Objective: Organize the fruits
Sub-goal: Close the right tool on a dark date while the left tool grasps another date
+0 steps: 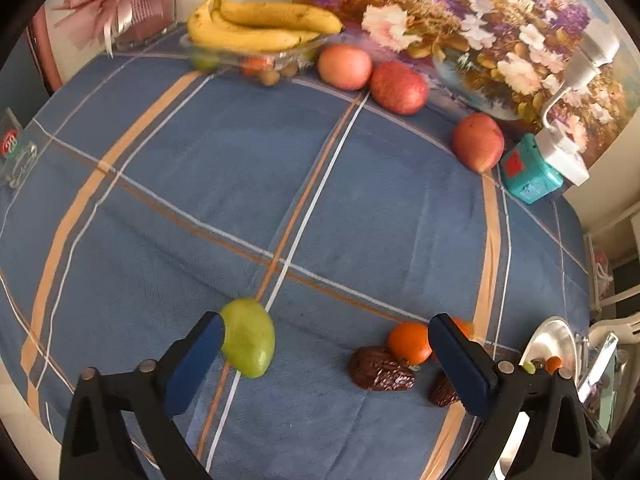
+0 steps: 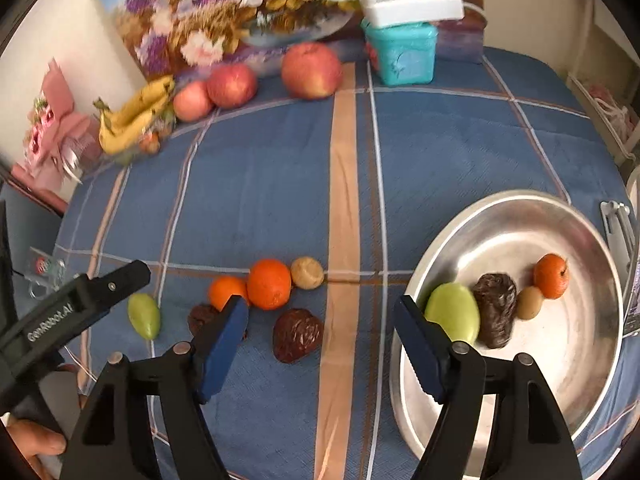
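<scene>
The left gripper (image 1: 326, 344) gapes wide, and so does the right gripper (image 2: 320, 328); neither holds anything. The loose green fruit (image 1: 249, 338) lies on the tablecloth (image 1: 200, 200) against the left one's left finger, apparently touching, long axis roughly along the fingers; the metal bowl (image 2: 560, 208) sits well right.

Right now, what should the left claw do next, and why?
Probably shift a little left and close on the green fruit. The left claw is open, and the fruit lies on the cloth against its left finger, while the metal bowl already holds similar fruit.
</scene>
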Demonstrator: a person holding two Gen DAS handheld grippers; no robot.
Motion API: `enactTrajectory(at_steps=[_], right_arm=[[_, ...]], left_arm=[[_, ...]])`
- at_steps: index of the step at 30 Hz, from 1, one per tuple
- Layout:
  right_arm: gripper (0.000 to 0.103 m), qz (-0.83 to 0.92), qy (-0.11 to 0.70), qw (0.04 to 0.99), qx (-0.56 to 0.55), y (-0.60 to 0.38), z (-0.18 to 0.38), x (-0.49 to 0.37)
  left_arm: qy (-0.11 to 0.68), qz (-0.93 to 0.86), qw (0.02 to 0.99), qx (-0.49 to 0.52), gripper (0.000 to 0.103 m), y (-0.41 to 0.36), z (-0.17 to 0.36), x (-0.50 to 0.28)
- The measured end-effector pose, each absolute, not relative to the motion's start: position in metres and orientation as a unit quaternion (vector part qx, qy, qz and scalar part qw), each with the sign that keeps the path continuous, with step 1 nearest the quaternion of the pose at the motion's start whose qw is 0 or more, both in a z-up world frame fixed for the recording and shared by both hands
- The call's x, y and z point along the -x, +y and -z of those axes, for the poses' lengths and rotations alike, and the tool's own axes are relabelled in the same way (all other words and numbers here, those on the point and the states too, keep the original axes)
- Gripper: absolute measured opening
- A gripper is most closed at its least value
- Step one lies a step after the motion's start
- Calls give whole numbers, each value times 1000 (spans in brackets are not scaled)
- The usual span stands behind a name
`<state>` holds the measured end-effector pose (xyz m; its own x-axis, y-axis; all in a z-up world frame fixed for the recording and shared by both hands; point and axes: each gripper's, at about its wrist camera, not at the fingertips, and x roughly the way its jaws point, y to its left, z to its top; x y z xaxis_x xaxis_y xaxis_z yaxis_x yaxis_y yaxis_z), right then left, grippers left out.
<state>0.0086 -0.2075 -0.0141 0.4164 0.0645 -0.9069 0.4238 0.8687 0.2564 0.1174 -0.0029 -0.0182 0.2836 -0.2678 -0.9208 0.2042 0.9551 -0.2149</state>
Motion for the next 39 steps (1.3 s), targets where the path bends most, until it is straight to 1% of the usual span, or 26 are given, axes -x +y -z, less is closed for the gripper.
enactTrajectory(at_steps=[7,12,13,14,16,18,20,22,23,24,25,27,29,32,37,39], right_arm=[[76,106,563,792,-211,-192,34,-19],[76,104,574,784,-210,-188,46,-21],[76,104,576,783,-210,-188,48,-21],[76,105,579,781,-211,-188,50,-22],[75,105,578,783,-206,-187,50,-23],[71,104,578,782,-207,-188,51,-23],[58,103,580,780,-212,-190,53,-23],[51,98,579,779,-221,-191,54,-23],[44,92,577,780,-226,-192,53,-22],[41,87,574,781,-230,-192,52,-22],[35,81,571,783,-233,-192,51,-22],[35,80,572,785,-225,-190,49,-23],[35,79,572,785,-224,-188,50,-25],[35,79,570,785,-228,-188,49,-26],[35,81,570,785,-230,-190,48,-23],[34,79,568,786,-230,-190,46,-22]], left_arm=[[611,173,772,19,103,-15,37,-110],[619,195,761,15,101,-28,46,-101],[621,198,758,15,100,-29,46,-99],[624,201,755,14,96,-30,48,-98],[633,201,747,16,91,-33,51,-95],[637,203,743,20,90,-36,52,-94],[638,205,742,18,83,-39,52,-94],[642,206,738,23,80,-41,54,-94],[646,207,735,28,79,-42,56,-95],[649,208,731,34,76,-41,57,-96],[653,209,727,40,70,-40,60,-96],[661,213,717,59,65,-39,63,-97],[664,214,714,66,55,-35,64,-96],[662,207,718,64,44,-32,63,-97],[661,205,718,73,42,-28,65,-99],[657,203,721,78,39,-26,63,-99]])
